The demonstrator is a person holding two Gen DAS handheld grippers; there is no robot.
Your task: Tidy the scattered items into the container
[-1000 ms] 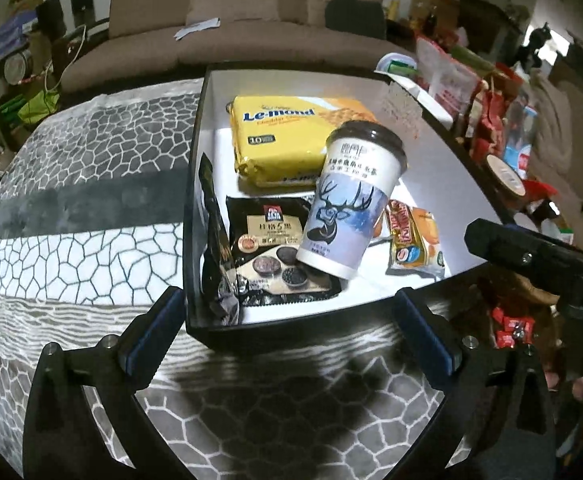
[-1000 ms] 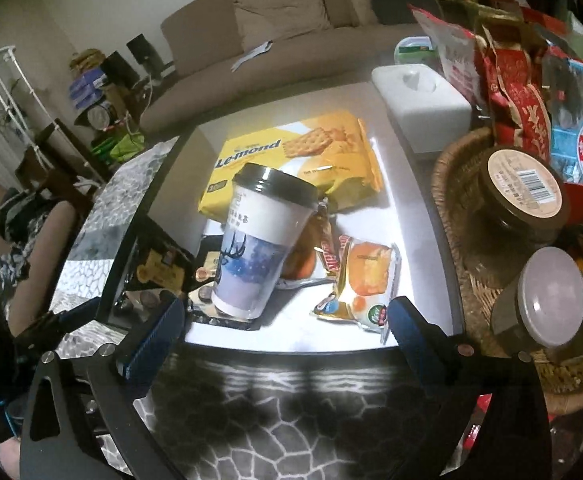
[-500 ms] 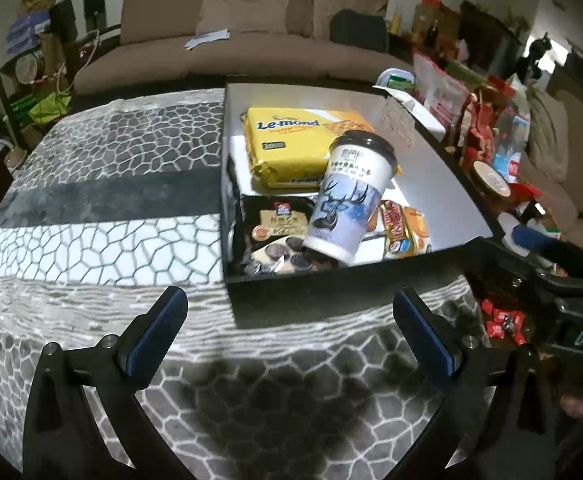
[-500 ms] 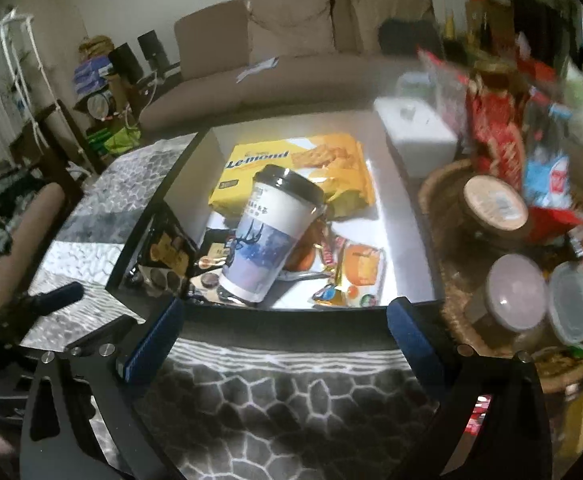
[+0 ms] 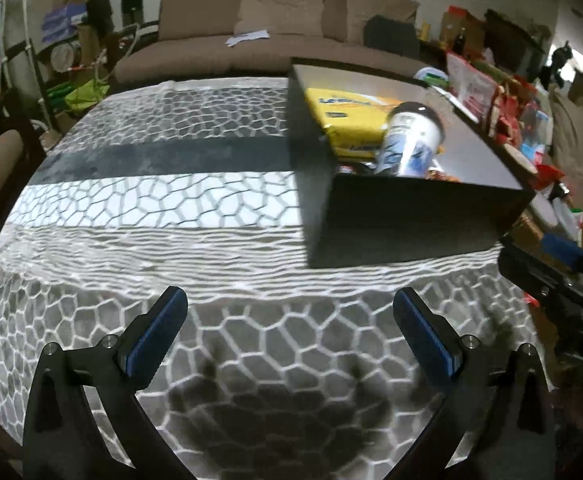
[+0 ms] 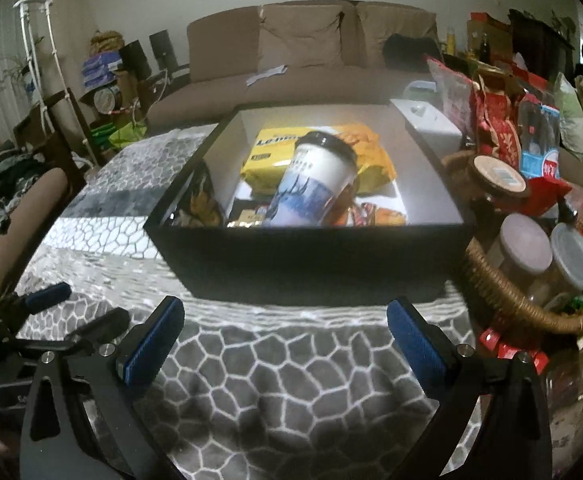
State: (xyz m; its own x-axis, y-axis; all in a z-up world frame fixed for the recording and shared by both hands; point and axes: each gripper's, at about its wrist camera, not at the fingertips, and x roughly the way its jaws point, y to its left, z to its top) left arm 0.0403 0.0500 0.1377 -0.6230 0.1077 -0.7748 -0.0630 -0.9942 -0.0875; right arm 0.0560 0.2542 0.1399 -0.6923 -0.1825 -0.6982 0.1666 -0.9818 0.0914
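A black box (image 6: 307,256) with a white inside stands on the patterned cloth. It holds a yellow biscuit pack (image 6: 279,156), a tilted white-and-blue cup with a dark lid (image 6: 311,184) and small snack packets (image 6: 379,216). In the left wrist view the same box (image 5: 403,220) sits to the upper right, with the cup (image 5: 411,144) leaning on the yellow pack (image 5: 347,116). My left gripper (image 5: 291,328) is open over bare cloth, short of the box. My right gripper (image 6: 285,336) is open too, in front of the box's near wall, empty.
A wicker basket (image 6: 503,296) with lidded jars and red snack bags stands right of the box. A white tissue box (image 6: 431,120) lies behind it. A brown sofa (image 6: 311,52) runs along the back. The patterned cloth (image 5: 151,208) spreads left of the box.
Both grippers have pulled back and dropped lower, away from the box; its near wall now hides much of the contents. Both stayed open and empty.
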